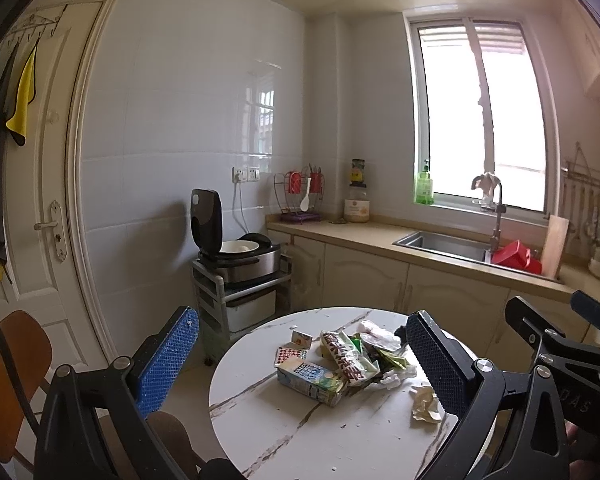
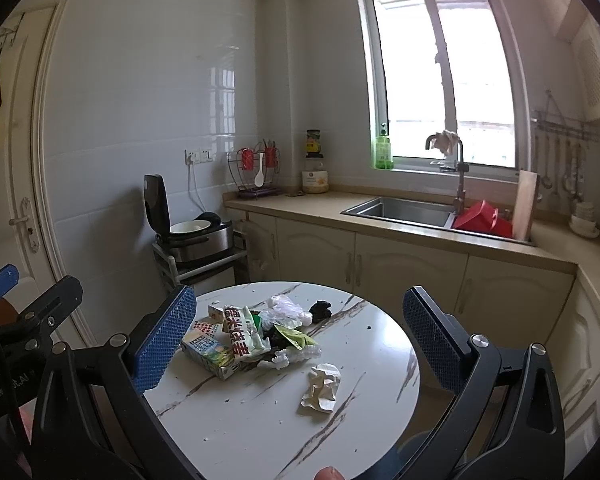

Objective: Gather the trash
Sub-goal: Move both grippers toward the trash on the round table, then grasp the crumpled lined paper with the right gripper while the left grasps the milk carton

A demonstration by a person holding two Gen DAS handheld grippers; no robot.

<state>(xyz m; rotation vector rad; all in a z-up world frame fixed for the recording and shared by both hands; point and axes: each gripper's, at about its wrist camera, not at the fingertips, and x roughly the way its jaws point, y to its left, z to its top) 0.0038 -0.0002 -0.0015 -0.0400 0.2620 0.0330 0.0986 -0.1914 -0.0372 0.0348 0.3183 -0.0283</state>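
Your round white marble-look table (image 2: 260,420) has the trash heaped at its far left: a blue-green drink carton (image 2: 210,354), wrappers, and a crumpled white paper wad (image 2: 322,388) nearer you. Both the left gripper (image 1: 304,364) and right gripper (image 2: 300,340) hang wide and empty, probably sizing up a first grab.

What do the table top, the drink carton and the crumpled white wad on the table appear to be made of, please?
Table top: glossy white marble or a marble-look slab, judging by its brown veins and sheen; which one is unclear.
Drink carton: printed coated paperboard, with sharp folded box edges.
Crumpled wad: matte white paper or tissue, with stiff creases that hold their shape.
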